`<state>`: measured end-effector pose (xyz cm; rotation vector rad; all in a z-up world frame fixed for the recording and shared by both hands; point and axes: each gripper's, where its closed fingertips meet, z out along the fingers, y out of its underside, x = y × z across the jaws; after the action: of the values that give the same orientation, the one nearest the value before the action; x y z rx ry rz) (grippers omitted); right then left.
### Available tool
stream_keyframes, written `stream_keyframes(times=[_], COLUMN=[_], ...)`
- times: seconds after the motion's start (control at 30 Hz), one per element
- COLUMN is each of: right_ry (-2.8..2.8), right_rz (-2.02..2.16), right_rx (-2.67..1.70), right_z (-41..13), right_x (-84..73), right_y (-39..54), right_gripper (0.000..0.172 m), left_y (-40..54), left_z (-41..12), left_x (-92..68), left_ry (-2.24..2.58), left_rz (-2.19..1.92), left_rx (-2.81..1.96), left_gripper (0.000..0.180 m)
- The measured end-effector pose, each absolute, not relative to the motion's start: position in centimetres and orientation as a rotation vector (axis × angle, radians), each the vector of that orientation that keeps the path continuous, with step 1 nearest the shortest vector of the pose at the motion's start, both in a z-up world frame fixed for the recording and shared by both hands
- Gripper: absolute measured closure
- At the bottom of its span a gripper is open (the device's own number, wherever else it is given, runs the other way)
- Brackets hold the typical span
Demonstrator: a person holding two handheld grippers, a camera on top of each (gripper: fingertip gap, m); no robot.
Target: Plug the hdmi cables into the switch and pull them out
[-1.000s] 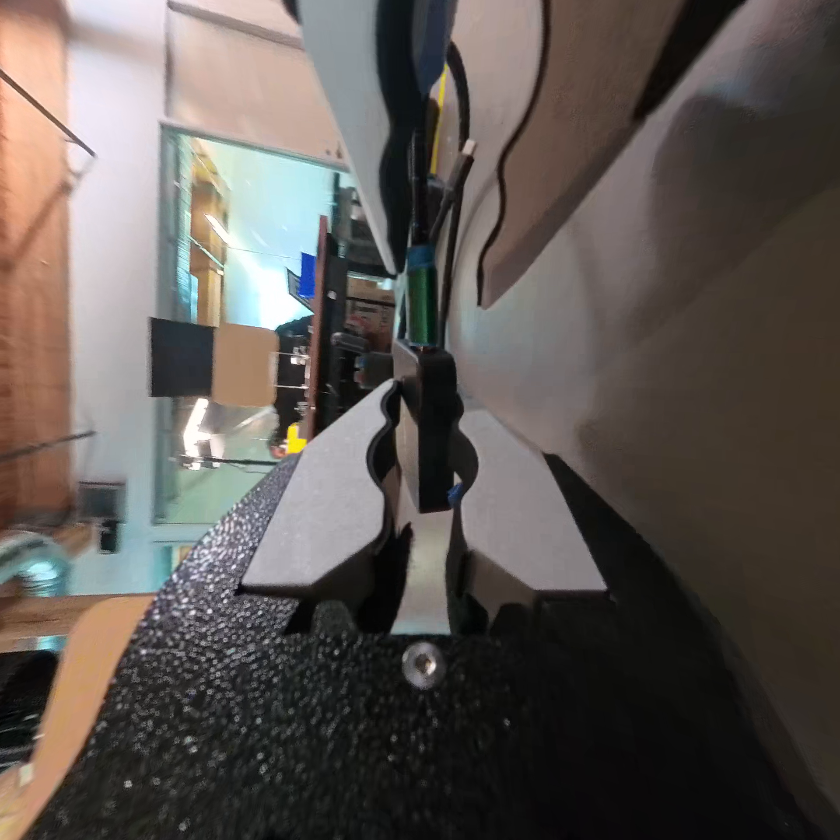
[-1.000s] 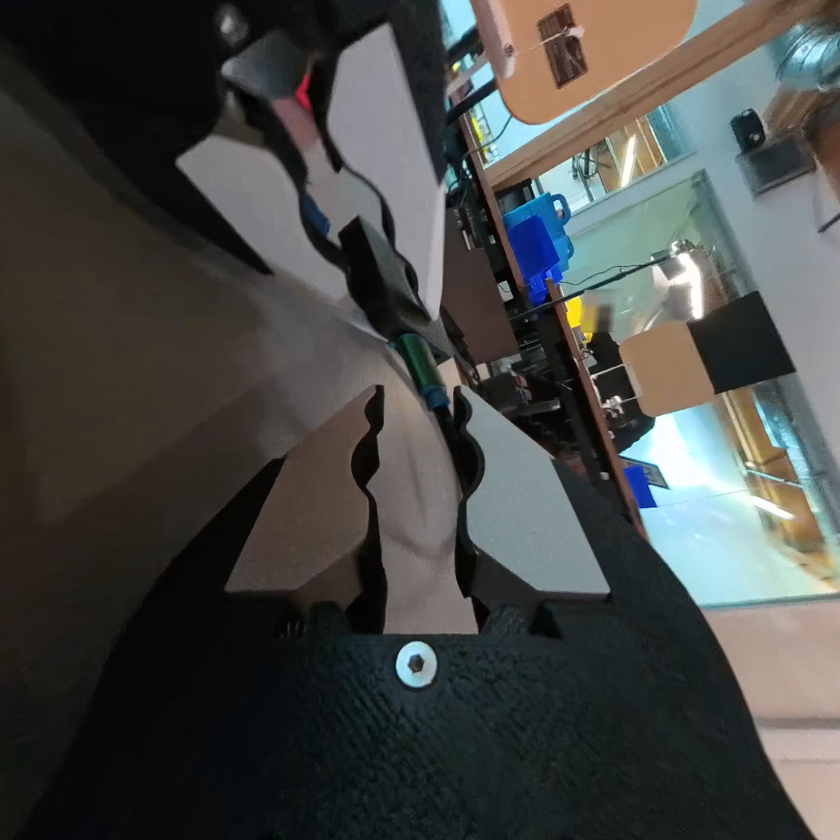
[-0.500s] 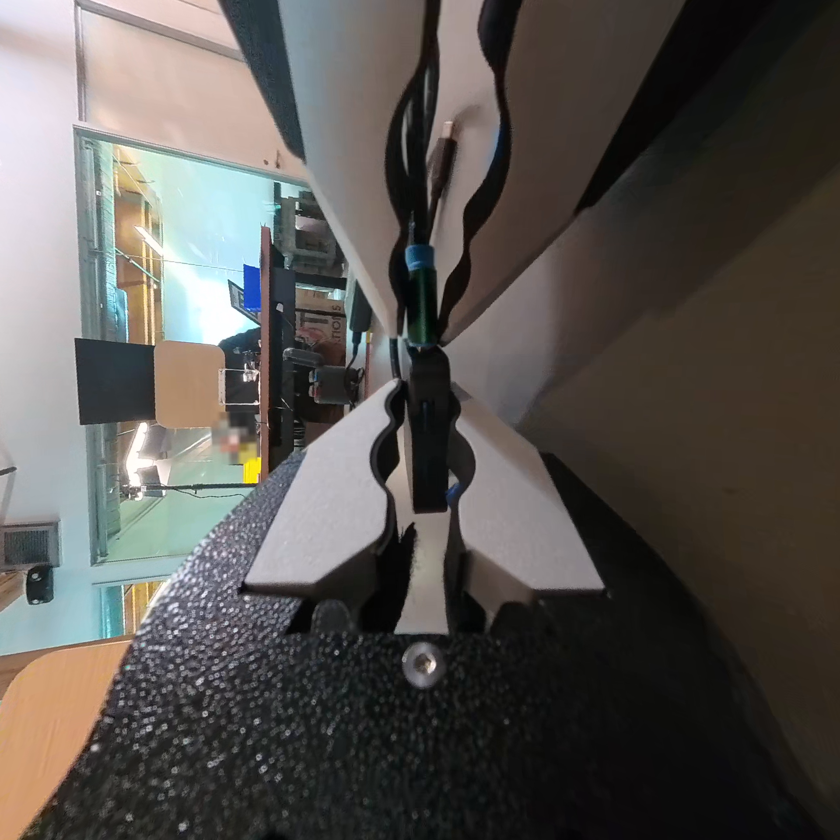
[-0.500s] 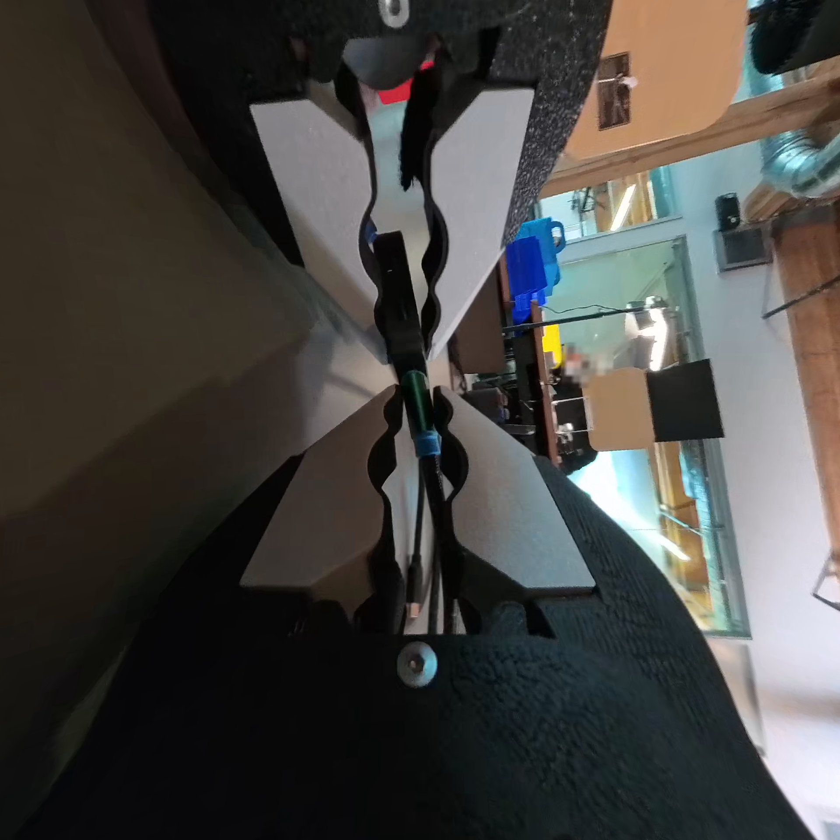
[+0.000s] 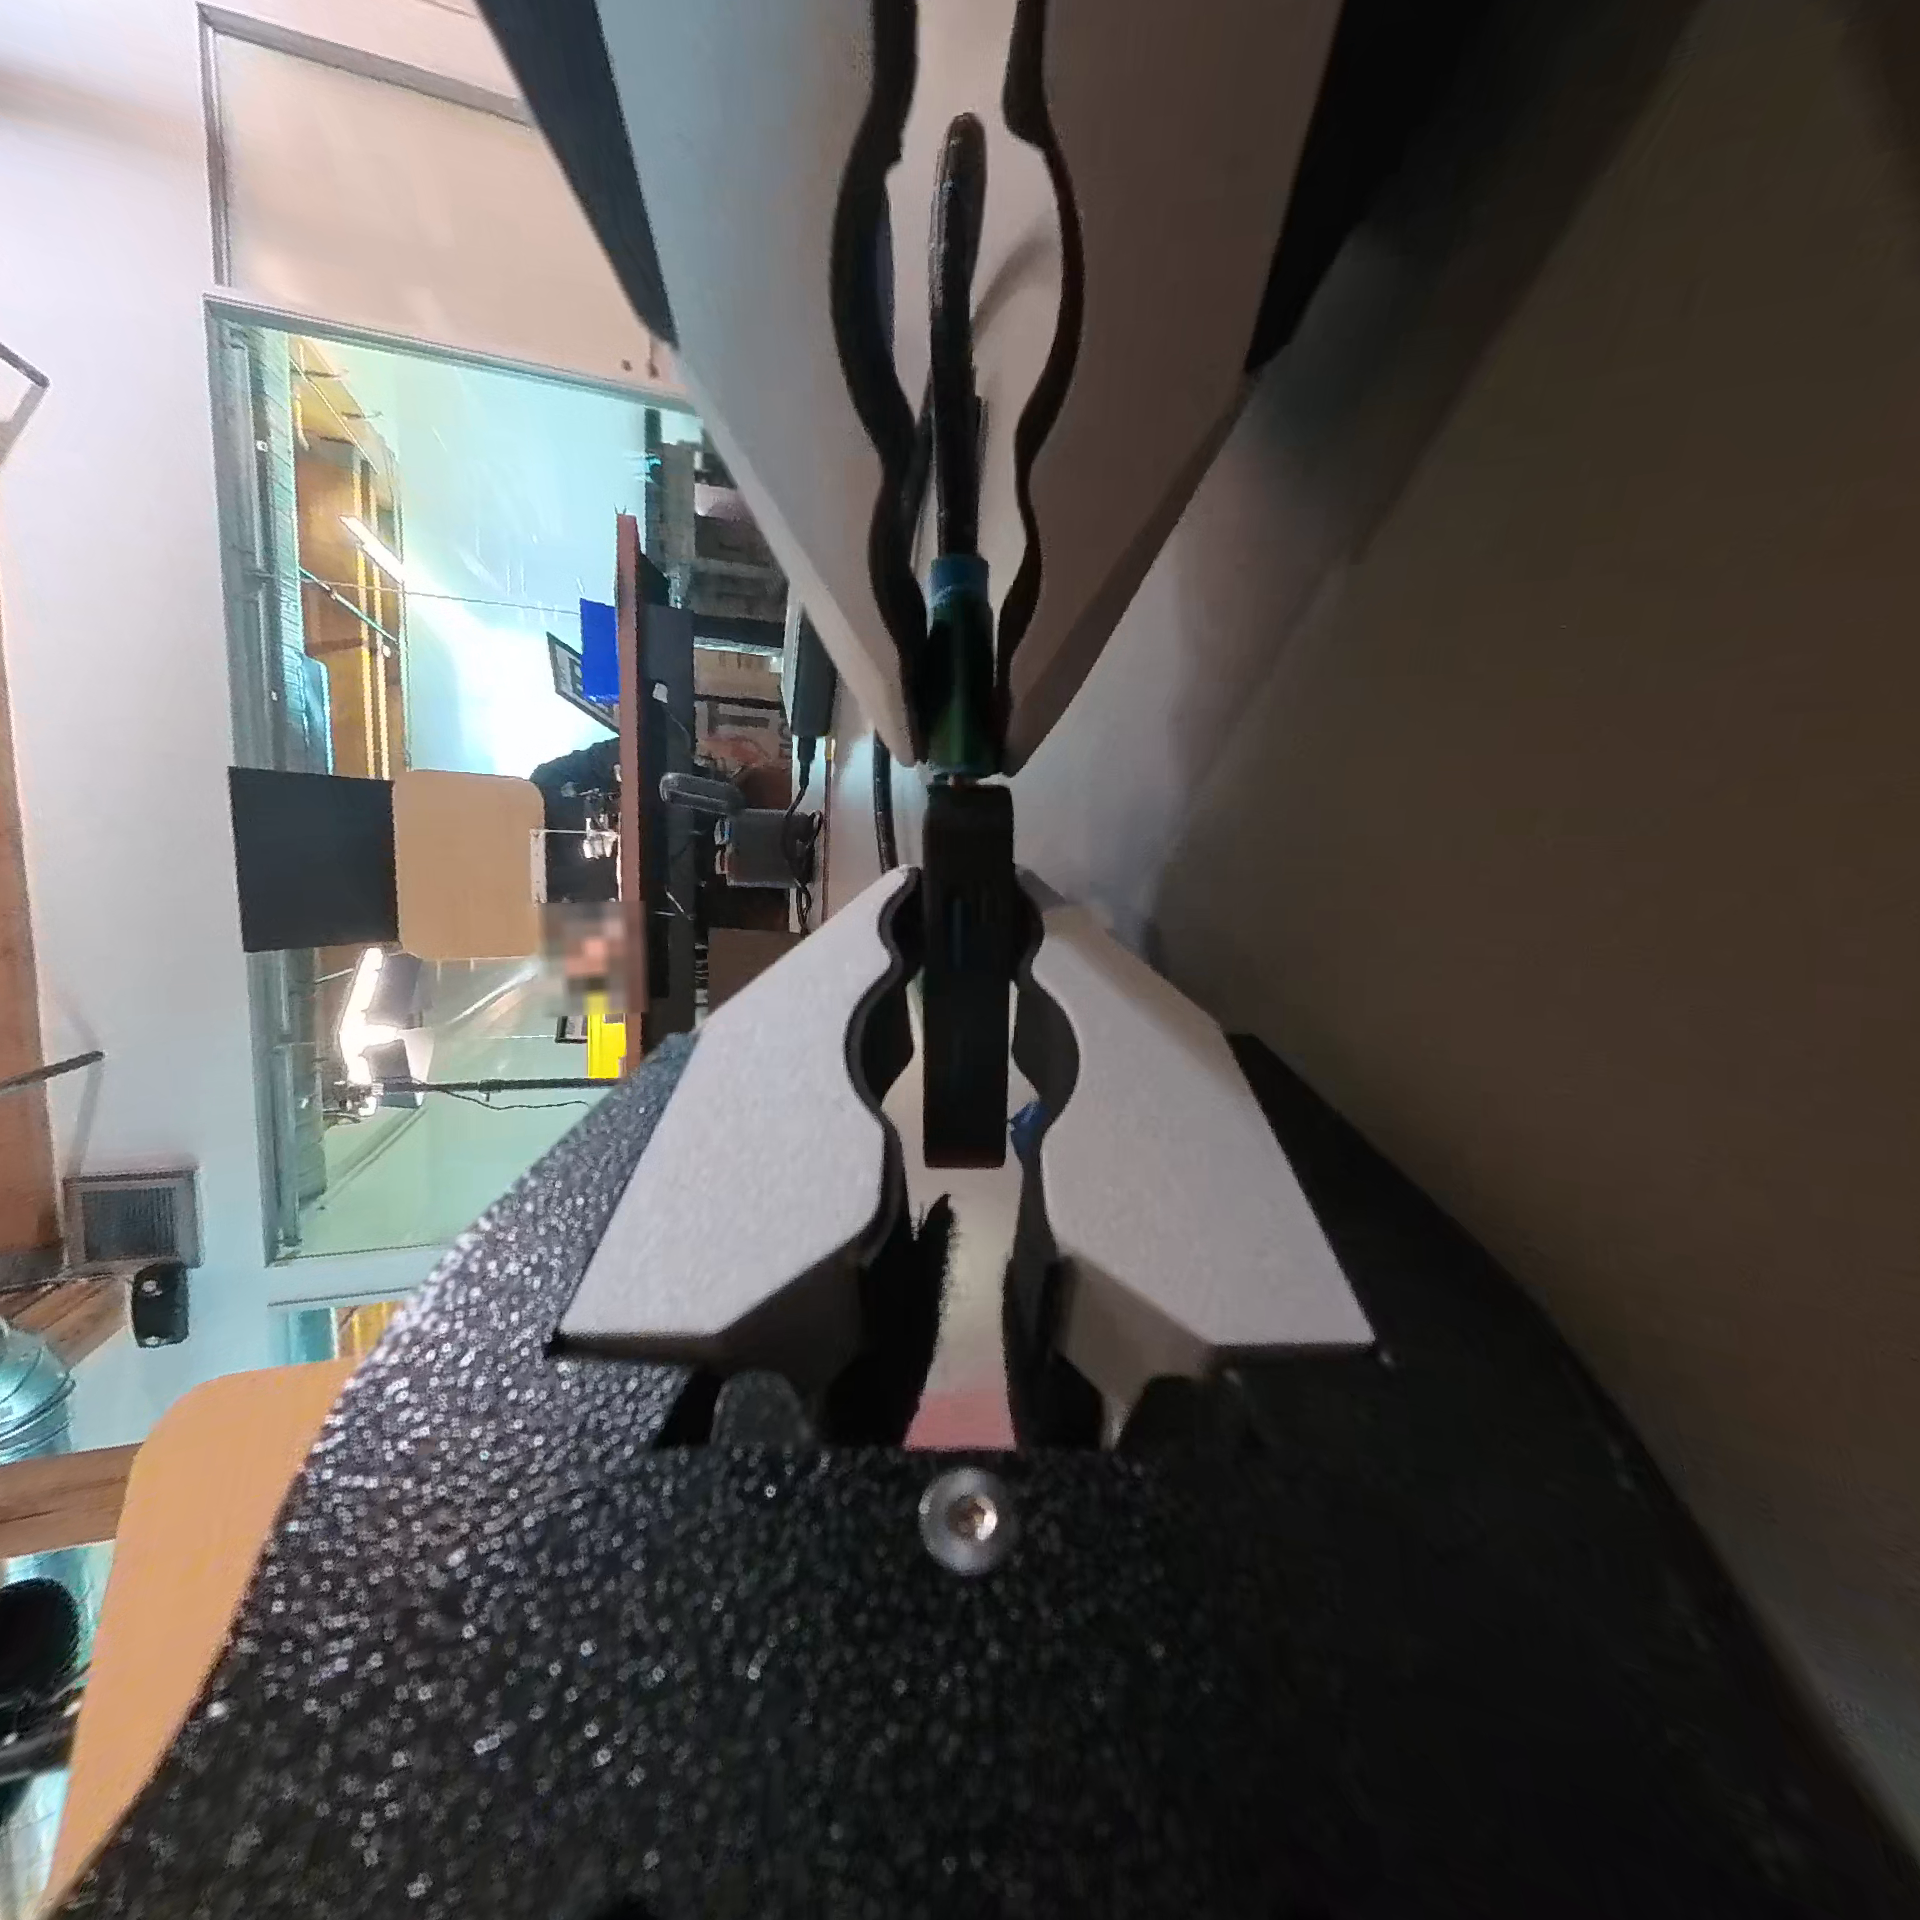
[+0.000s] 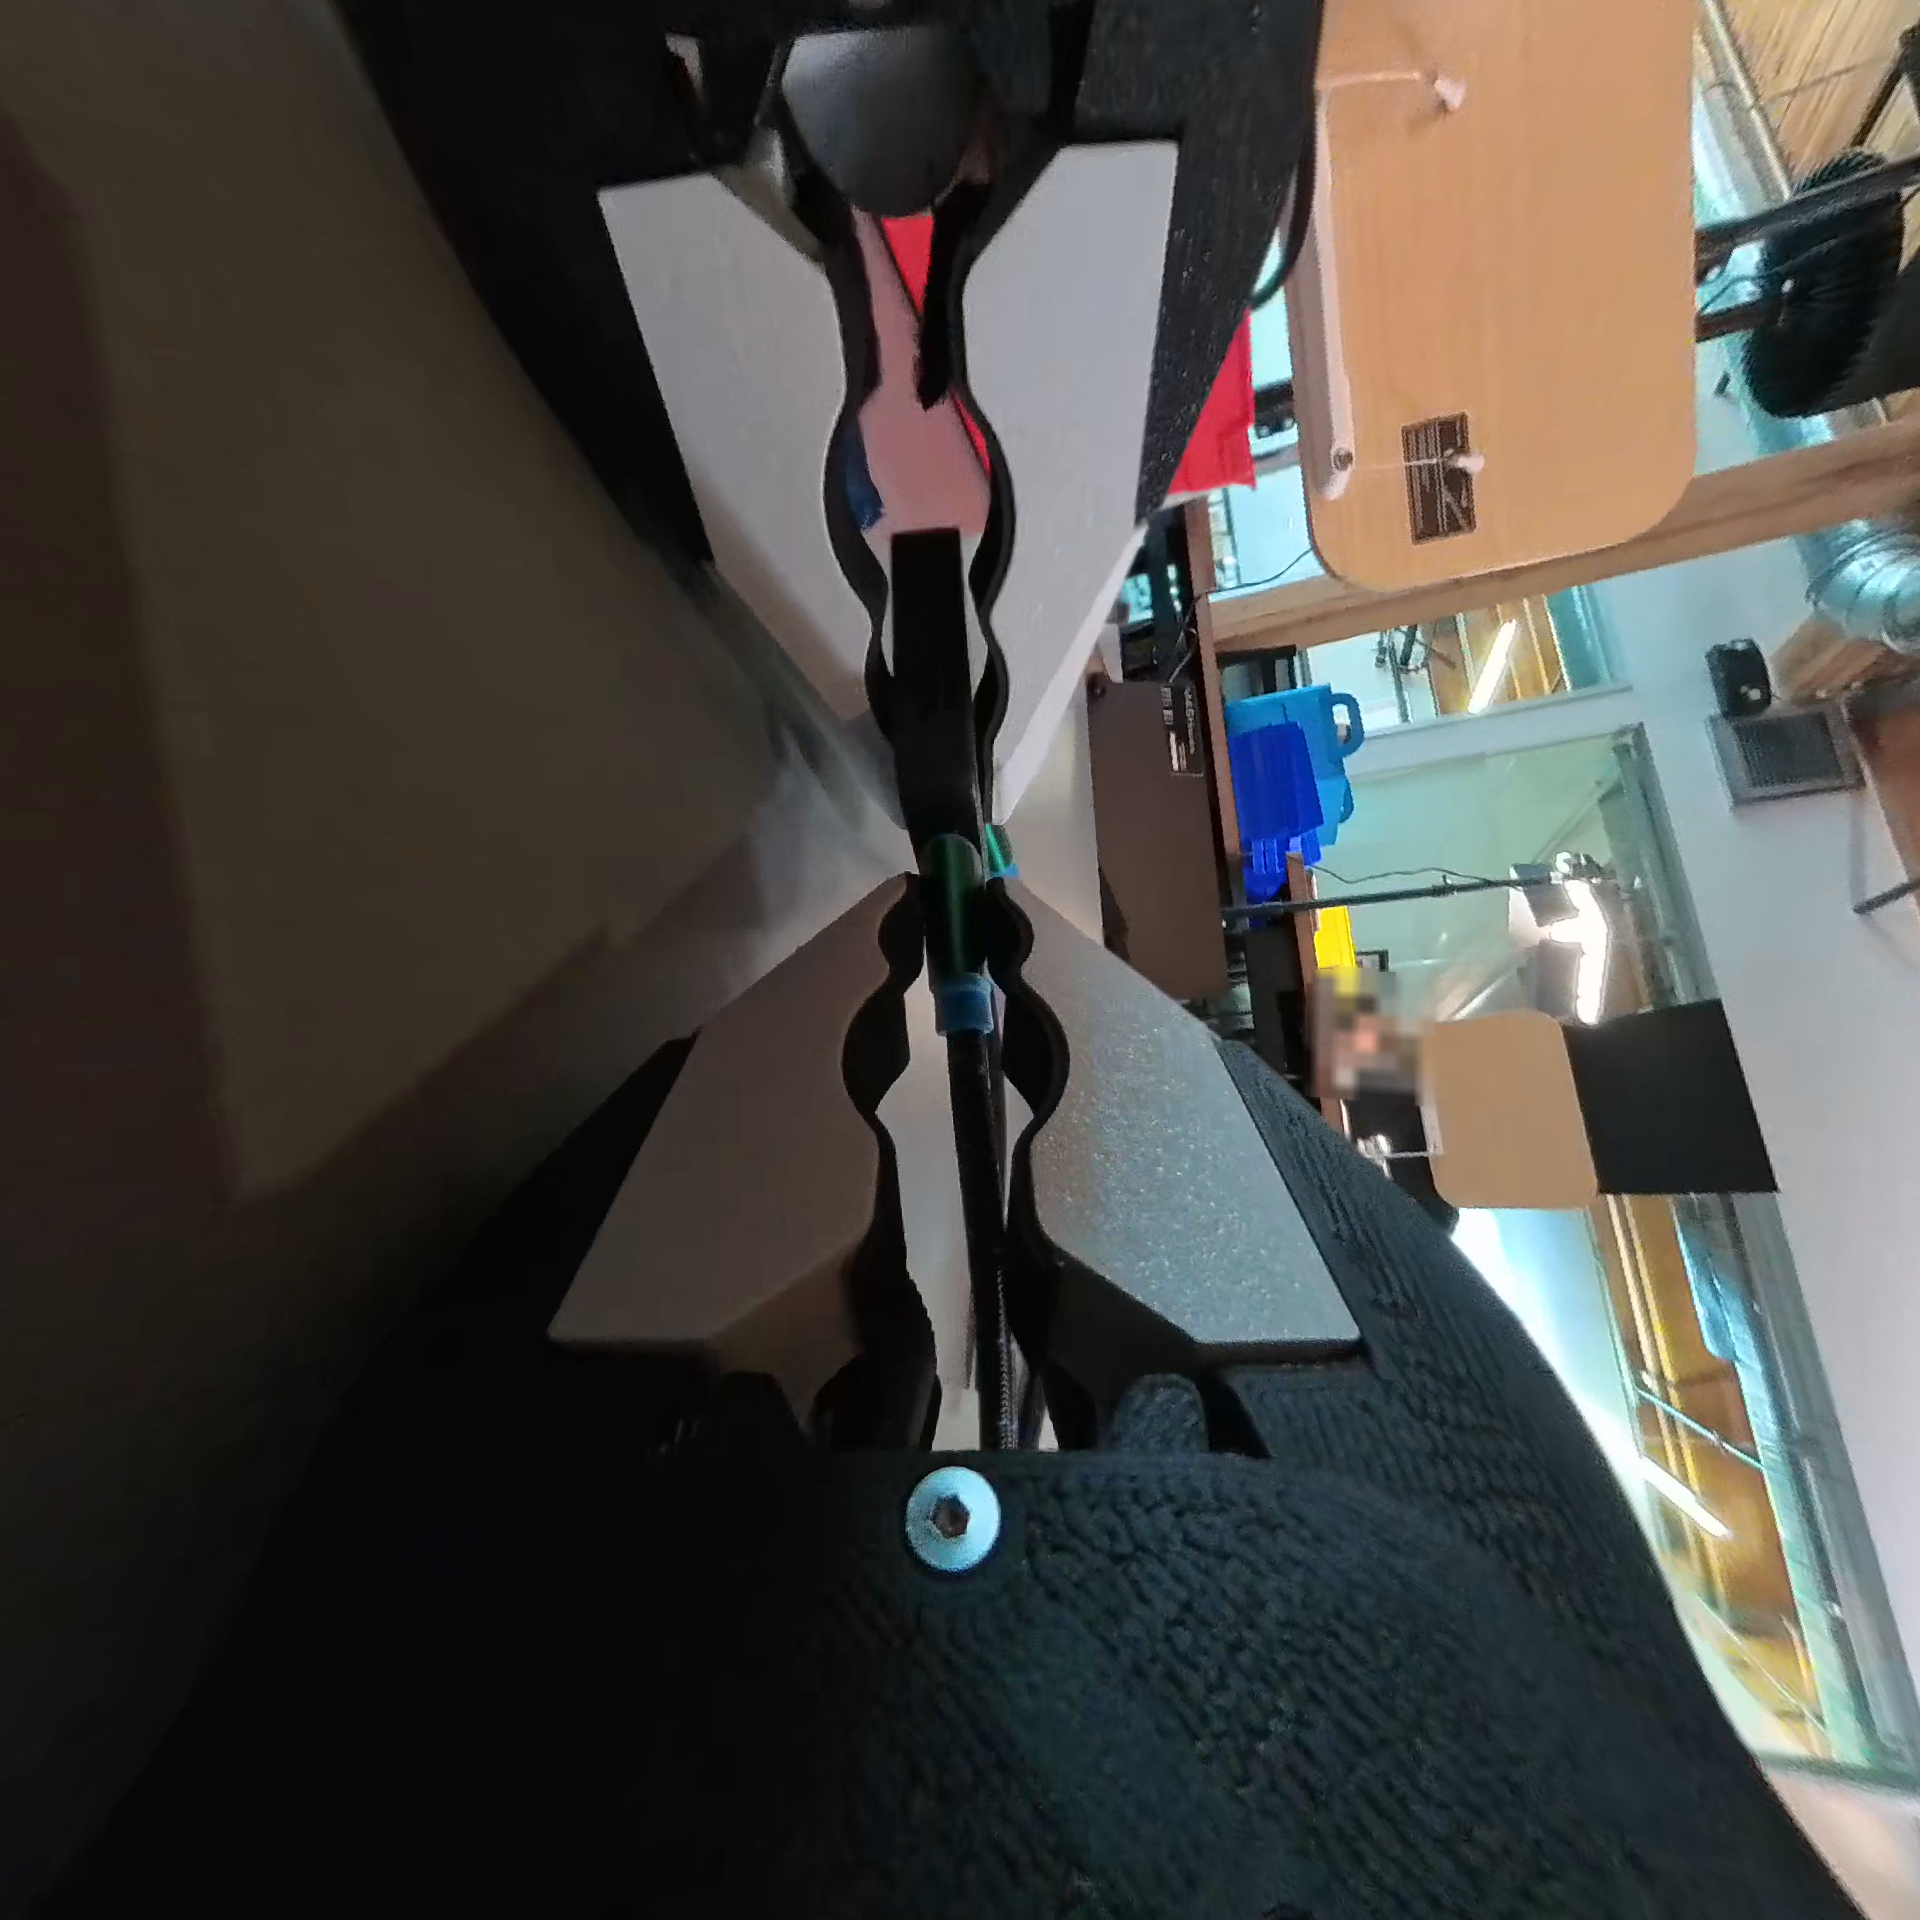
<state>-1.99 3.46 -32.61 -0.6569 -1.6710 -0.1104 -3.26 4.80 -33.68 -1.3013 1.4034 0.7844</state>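
Tool against tool, tip to tip: the left tool [image 5: 961, 914] is clamped narrow on a flat black box, the switch [image 5: 966, 997], and the right tool [image 6: 956, 925] is clamped narrow on the green plug [image 6: 954, 904] of a black cable [image 6: 977, 1164] that trails back between its fingers. In the left wrist view the plug sits end-on against the upper end of the switch, with only a thin seam showing between them; whether the plug is fully seated cannot be told.

By my reading the step in hand is the join itself, either the last push in or the start of a pull out. The next move calls for a straight travel along the line of the cable, both grips held firm, with no twist, since a skewed pull could jam the plug.

A second green plug [image 6: 1000, 847] shows just beside the first. Both tools hang close to a pale surface [image 5: 1558, 935]. No containers are in view.
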Motion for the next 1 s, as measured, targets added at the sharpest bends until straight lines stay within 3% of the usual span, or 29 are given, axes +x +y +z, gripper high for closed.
stream_keyframes(times=[1.0], right_ry=[-1.652], right_rz=[0.087], right_rx=[-0.722], right_z=[-32.4], right_x=[1.4], right_y=[-2.1], right_gripper=[0.161], left_y=[-1.0], left_z=[-33.0], left_x=[0.4], left_ry=[1.472], left_rz=[0.547], left_rx=[-1.136], left_gripper=[0.169])
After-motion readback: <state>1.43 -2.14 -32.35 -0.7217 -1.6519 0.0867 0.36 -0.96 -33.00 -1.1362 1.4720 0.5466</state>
